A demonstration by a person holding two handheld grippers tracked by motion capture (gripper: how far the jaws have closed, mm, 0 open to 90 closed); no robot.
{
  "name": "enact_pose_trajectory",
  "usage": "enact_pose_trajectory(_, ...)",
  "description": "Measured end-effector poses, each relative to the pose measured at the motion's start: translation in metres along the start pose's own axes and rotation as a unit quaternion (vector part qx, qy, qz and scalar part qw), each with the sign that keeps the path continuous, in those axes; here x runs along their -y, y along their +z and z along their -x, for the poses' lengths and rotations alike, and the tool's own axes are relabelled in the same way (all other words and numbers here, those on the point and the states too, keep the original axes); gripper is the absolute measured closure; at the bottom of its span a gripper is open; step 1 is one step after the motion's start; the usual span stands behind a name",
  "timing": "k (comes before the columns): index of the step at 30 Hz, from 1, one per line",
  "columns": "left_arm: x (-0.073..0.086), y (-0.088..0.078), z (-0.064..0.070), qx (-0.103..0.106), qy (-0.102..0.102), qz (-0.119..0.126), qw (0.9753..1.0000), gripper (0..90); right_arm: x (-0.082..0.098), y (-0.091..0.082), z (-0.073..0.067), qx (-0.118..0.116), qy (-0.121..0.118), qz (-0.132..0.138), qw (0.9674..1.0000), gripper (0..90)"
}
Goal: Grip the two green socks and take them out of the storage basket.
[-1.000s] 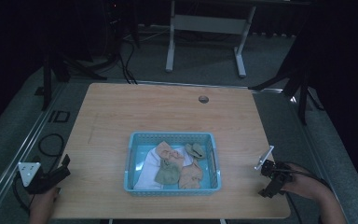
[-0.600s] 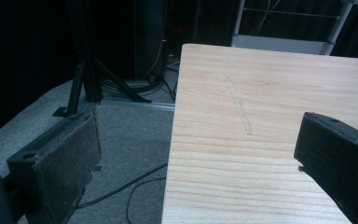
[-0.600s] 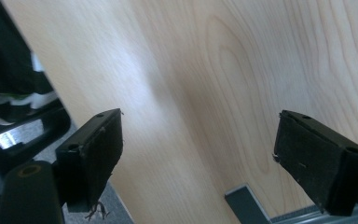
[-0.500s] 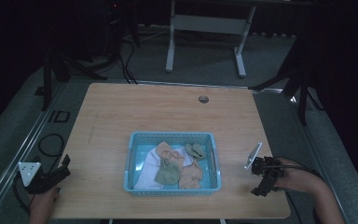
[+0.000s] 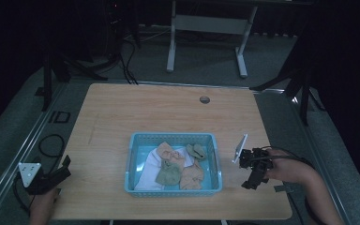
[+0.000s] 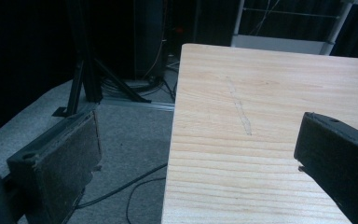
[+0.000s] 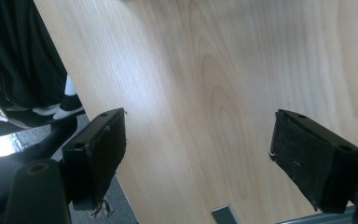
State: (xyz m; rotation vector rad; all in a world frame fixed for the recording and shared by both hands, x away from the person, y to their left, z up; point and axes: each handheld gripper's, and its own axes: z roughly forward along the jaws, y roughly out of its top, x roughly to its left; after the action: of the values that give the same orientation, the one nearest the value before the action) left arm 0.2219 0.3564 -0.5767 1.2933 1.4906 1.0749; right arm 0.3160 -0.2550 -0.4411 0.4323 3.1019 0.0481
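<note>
Jaws of my right gripper (image 5: 254, 174) stood wide apart with nothing between them, after closing in just a touch, hanging above bare wood near the table's (image 5: 122, 112) right front corner, just right of the blue basket (image 5: 215, 161). Basket sat at the table's front middle, holding a heap of socks (image 5: 171, 171), tan, green and white. My left gripper (image 5: 51, 176) gaped empty too, over the table's left front edge.

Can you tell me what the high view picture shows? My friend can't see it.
A blue basket of small tan, green and white cloth pieces sits on a wooden table. A person's hands hold an open tool at each side: the left tool, the right tool.
</note>
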Motion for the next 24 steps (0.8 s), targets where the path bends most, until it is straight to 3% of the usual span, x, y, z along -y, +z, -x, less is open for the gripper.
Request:
enact_pose_trajectory(4,0.0,0.0,0.0,0.0,0.0,0.0,1.0,0.7,-0.01,-0.006,-0.002,0.002,-0.011,0.002,0.9999,17.6)
enact_pose_trajectory(12,0.0,0.0,0.0,0.001,-0.001,-0.001,1.0,0.7,-0.047,-0.016,-0.009,-0.001,-0.058,0.002,0.9983,17.8)
enact_pose_trajectory(16,0.0,0.0,0.0,0.0,0.0,-0.001,1.0,0.7,-0.055,-0.018,-0.01,0.001,-0.064,0.008,0.9979,17.8)
enact_pose_trajectory(18,0.0,0.0,0.0,0.001,0.002,-0.003,1.0,0.7,-0.072,-0.02,-0.013,0.002,-0.081,0.01,0.9967,17.8)
enact_pose_trajectory(24,0.0,0.0,0.0,0.002,0.0,-0.001,1.0,0.7,-0.099,-0.017,-0.019,-0.007,-0.112,0.008,0.9936,17.7)
